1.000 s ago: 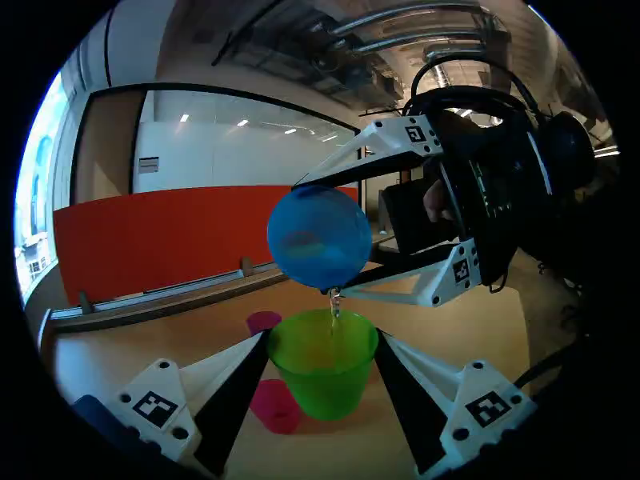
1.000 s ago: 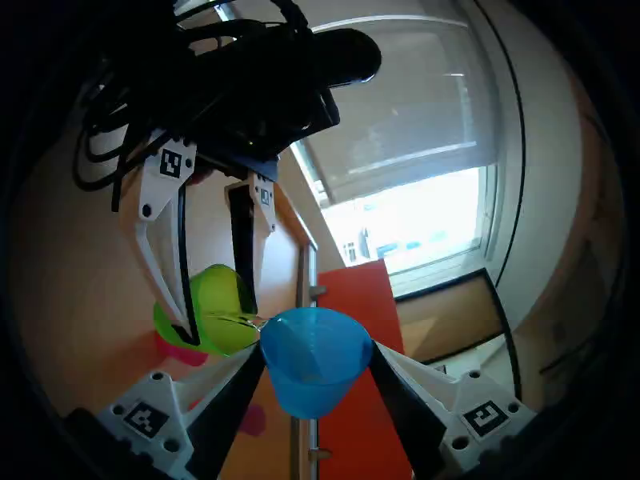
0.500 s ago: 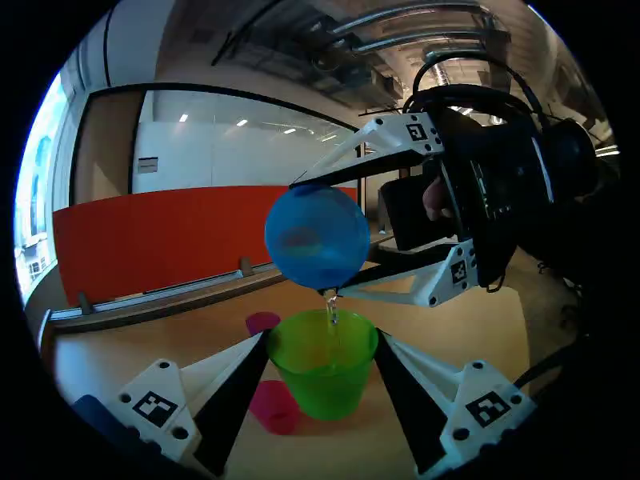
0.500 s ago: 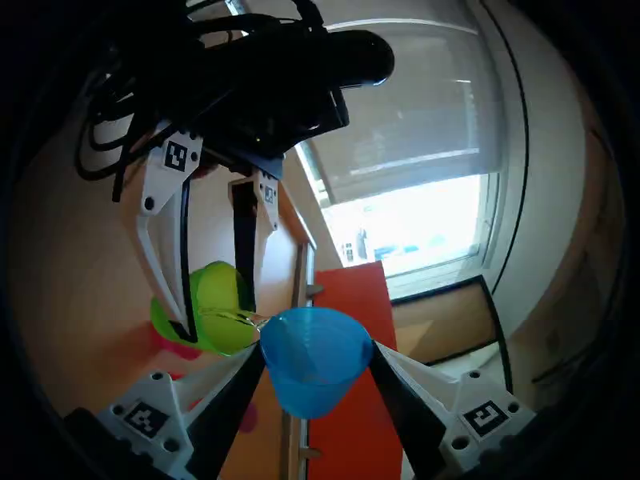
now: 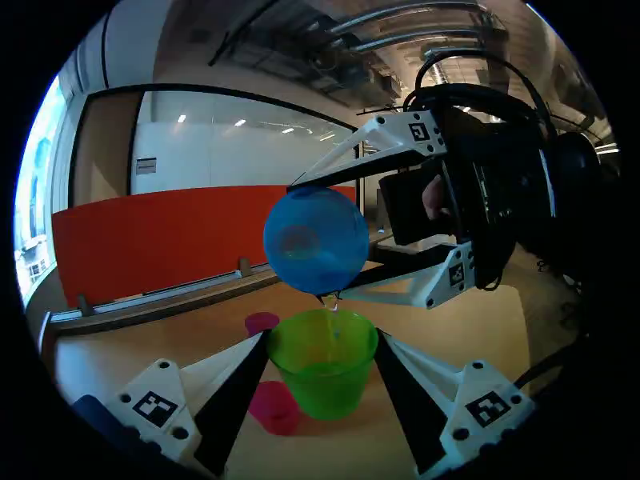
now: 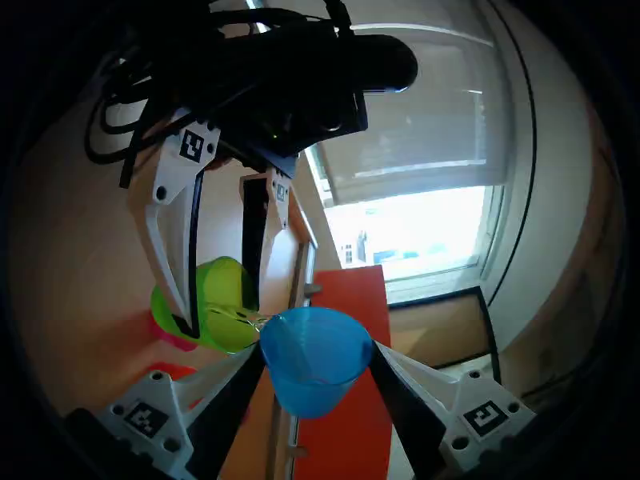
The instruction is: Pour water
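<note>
1. The green cup [image 5: 323, 364] is gripped upright by the left tool [image 5: 321, 340], with one finger pressed on each side of its wall.
2. A little water [image 5: 324, 370] can be seen in the bottom of the green cup.
3. The blue cup [image 5: 316, 240] is gripped by the right tool [image 6: 316, 350], whose fingers are closed on its two sides.
4. In the left gripper view the blue cup is seen tipped over, just above the green cup, with its lowest edge over the green rim.
5. A small drip [image 5: 330, 302] is seen at that edge, between the two cups.
6. In the right gripper view a thin thread of water [image 6: 240, 318] is seen running from the blue rim into the green cup [image 6: 220, 300].
7. Part of a hand [image 5: 436, 196] is seen behind the right tool's fingers.
8. Two pink cups are seen on the desk [image 5: 448, 336] beyond the green cup: one [image 5: 274, 406] just beside it on the left, the other [image 5: 262, 322] farther back.
9. A red panel [image 5: 160, 232] is seen along the far edge of the desk, and a bright window [image 6: 416, 232] in the right gripper view.
</note>
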The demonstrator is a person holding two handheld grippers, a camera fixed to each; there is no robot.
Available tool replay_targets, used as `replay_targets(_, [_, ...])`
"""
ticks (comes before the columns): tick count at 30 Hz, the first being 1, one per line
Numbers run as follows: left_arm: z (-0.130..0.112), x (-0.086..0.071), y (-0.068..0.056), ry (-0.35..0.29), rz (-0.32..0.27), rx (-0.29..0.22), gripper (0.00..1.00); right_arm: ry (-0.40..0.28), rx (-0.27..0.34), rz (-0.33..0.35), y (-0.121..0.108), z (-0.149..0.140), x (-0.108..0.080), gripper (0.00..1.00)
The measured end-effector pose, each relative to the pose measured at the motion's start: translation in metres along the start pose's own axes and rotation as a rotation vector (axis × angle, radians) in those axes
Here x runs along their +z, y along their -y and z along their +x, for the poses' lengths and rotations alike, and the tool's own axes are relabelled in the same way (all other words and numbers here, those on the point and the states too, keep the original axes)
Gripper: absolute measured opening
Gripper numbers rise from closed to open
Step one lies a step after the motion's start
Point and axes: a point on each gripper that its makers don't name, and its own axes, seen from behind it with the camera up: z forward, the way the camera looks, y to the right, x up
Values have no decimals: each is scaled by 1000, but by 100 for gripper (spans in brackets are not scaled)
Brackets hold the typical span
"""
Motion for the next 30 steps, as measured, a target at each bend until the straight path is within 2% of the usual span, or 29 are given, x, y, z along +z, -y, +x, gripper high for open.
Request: replay_targets(30, [0,0,-4,1,-10,6,90,14,-113,-16,-2,-1,-3,93])
